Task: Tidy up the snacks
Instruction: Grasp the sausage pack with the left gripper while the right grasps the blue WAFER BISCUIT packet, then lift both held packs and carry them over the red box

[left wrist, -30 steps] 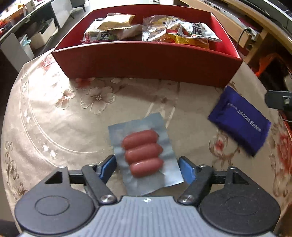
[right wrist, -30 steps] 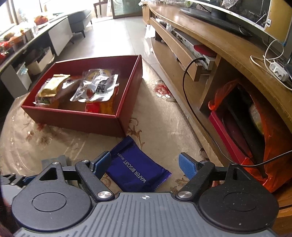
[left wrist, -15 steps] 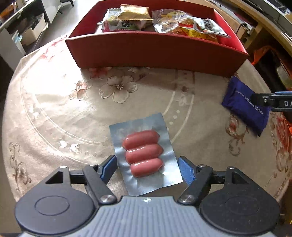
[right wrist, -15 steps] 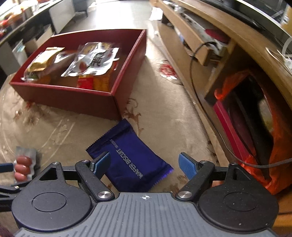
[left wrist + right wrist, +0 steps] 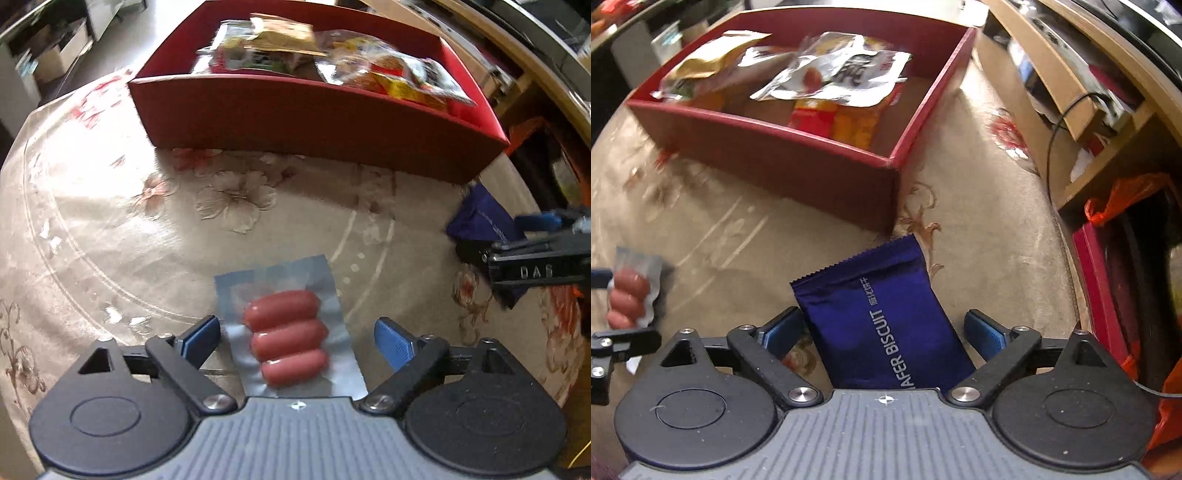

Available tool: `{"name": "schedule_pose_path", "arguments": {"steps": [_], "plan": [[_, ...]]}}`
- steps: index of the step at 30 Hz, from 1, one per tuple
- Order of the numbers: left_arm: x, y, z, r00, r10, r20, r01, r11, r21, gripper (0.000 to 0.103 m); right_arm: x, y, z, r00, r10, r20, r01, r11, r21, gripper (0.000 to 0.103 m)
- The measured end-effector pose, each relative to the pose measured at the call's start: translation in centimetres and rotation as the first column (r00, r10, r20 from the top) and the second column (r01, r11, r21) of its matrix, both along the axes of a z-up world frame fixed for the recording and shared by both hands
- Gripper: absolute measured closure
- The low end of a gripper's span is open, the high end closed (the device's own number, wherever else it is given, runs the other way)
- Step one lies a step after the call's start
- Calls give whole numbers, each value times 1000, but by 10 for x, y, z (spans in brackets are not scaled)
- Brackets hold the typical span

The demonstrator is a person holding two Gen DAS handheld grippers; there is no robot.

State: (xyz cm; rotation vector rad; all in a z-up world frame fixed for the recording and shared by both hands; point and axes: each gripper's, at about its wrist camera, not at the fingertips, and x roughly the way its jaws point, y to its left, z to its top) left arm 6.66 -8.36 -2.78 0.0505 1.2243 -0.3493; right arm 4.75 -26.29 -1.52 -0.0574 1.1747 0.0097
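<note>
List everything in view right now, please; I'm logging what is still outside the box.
sausage pack: one, three reddish sausages in clear film, on the tablecloth between the left gripper's fingers
wafer biscuit packet: one, dark blue, on the tablecloth just outside the box's near corner
box: one, red, open, at the far side of the table
snack packets: several, silver, gold, yellow and orange, inside the box
tablecloth: one, beige with flowers, covering the table
left gripper: open, jaws just widened, straddling the sausage pack
right gripper: open, jaws just widened, straddling the biscuit packet
</note>
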Motion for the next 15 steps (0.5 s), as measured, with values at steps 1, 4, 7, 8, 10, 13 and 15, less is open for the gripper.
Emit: {"name": "schedule_pose_path", "arguments": {"steps": [1,4,7,8,10,13,15], "plan": [[1,3,1,1000,11,-7,-12,1000,-14,15,-1,2,1,1000,-11,1,11,1000,-1,12],[2,7,2,1000,24,-12,-24,1000,-14,19,-9,9,5,999,-35,5,35,999,8,24],[0,4,3,1000,29,8,-29,999,20,28,-23,18,8,999,-50,-7,50,999,0,29],[-1,4,3,999,37,14,-37,999,29,30,-27,21,10,998,-60,-8,60,998,-1,30],[-2,5,4,999,47,19,-48,998,30,32,-36,25,13,997,-83,1,83,997,4,30],[-1,2,4,998,62,29,-63,997,33,32,-47,32,15,994,-106,9,106,994,-4,31],[0,-3,3,998,61,34,-63,997,41,27,-57,38,18,993,-117,18,117,993,4,31]]}}
